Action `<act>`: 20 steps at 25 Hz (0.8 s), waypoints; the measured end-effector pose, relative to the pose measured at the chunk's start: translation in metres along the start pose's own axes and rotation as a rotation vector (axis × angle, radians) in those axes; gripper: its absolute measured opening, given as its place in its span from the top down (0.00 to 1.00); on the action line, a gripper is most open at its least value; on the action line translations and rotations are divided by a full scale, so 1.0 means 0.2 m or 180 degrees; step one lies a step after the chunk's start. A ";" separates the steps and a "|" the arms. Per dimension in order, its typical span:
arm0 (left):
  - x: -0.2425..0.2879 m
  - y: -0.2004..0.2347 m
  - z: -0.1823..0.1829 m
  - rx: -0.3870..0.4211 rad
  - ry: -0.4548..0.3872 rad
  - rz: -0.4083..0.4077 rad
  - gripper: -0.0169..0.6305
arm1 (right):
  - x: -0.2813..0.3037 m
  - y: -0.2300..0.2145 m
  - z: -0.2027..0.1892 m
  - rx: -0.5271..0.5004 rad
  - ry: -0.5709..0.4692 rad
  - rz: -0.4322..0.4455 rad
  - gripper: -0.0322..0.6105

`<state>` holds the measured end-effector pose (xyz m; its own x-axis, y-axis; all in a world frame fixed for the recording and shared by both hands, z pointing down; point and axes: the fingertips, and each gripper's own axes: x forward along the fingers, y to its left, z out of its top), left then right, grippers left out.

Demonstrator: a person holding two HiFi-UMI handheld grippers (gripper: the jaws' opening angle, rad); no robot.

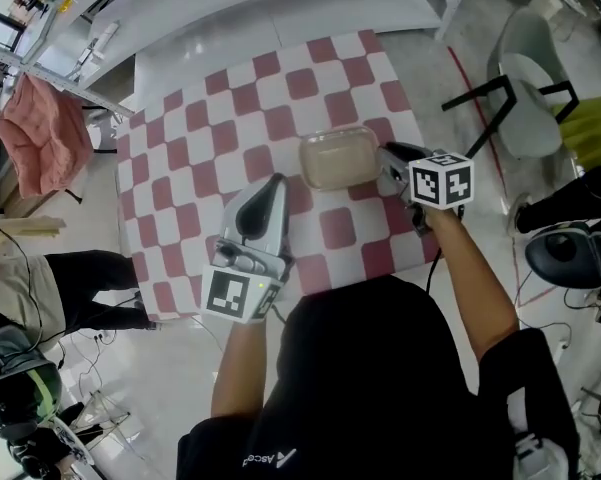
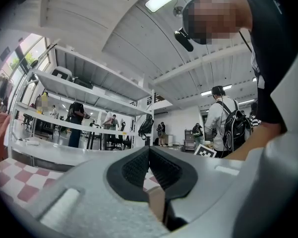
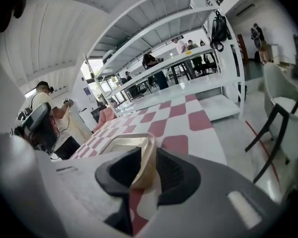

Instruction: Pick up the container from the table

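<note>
Container (image 1: 338, 158) pinched by right gripper (image 1: 385, 166), arm (image 1: 470, 268) outstretched

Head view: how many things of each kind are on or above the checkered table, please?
container: 1
hand-held gripper: 2 (left hand-held gripper, right hand-held gripper)
total: 3

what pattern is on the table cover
Dusty red and white checks on the table cover, clearest in the head view.
</note>
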<state>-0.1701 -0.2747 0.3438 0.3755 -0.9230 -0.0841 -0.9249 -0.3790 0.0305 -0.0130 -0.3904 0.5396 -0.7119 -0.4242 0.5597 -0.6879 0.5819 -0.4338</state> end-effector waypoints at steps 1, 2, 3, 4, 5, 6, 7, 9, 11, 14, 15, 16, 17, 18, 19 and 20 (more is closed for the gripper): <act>-0.01 0.01 -0.01 -0.0005 0.0011 0.0003 0.96 | 0.01 -0.01 0.00 0.0067 0.0012 0.0016 0.79; -0.01 0.02 -0.01 -0.0011 0.0021 0.0008 0.96 | 0.02 -0.01 -0.01 0.0132 0.0023 0.0037 0.79; -0.02 0.03 -0.02 -0.0018 0.0031 0.0015 0.96 | 0.04 -0.01 -0.01 0.0196 0.0035 0.0066 0.79; -0.02 0.04 -0.03 -0.0024 0.0041 0.0024 0.96 | 0.05 -0.02 -0.01 0.0256 0.0050 0.0096 0.79; -0.02 0.05 -0.03 -0.0030 0.0048 0.0033 0.96 | 0.06 -0.02 -0.02 0.0305 0.0067 0.0120 0.79; -0.03 0.05 -0.04 -0.0036 0.0054 0.0043 0.96 | 0.07 -0.02 -0.02 0.0346 0.0083 0.0135 0.79; -0.03 0.06 -0.04 -0.0043 0.0060 0.0052 0.96 | 0.08 -0.02 -0.03 0.0389 0.0094 0.0147 0.79; -0.04 0.08 -0.05 -0.0062 0.0067 0.0066 0.96 | 0.08 -0.03 -0.03 0.0514 0.0091 0.0185 0.79; -0.04 0.09 -0.05 -0.0078 0.0069 0.0072 0.96 | 0.09 -0.04 -0.04 0.0678 0.0066 0.0233 0.80; -0.04 0.10 -0.07 -0.0093 0.0085 0.0070 0.96 | 0.10 -0.04 -0.05 0.0821 0.0051 0.0252 0.80; -0.04 0.11 -0.07 -0.0098 0.0091 0.0070 0.96 | 0.10 -0.04 -0.05 0.0822 0.0059 0.0248 0.80; -0.04 0.11 -0.08 -0.0104 0.0095 0.0071 0.96 | 0.10 -0.04 -0.04 0.0822 0.0068 0.0251 0.81; -0.04 0.11 -0.08 -0.0109 0.0098 0.0074 0.96 | 0.10 -0.04 -0.04 0.0834 0.0073 0.0261 0.83; -0.04 0.11 -0.09 -0.0114 0.0099 0.0077 0.96 | 0.10 -0.03 -0.04 0.0867 0.0067 0.0273 0.84; -0.04 0.11 -0.09 -0.0118 0.0098 0.0080 0.96 | 0.10 -0.03 -0.04 0.0923 0.0048 0.0283 0.85; -0.03 0.11 -0.09 -0.0120 0.0095 0.0080 0.96 | 0.10 -0.03 -0.04 0.0996 0.0019 0.0288 0.85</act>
<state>-0.1915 -0.2776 0.3624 0.3542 -0.9336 -0.0533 -0.9314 -0.3574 0.0697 -0.0212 -0.3971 0.5593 -0.7720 -0.3757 0.5127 -0.6326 0.3751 -0.6775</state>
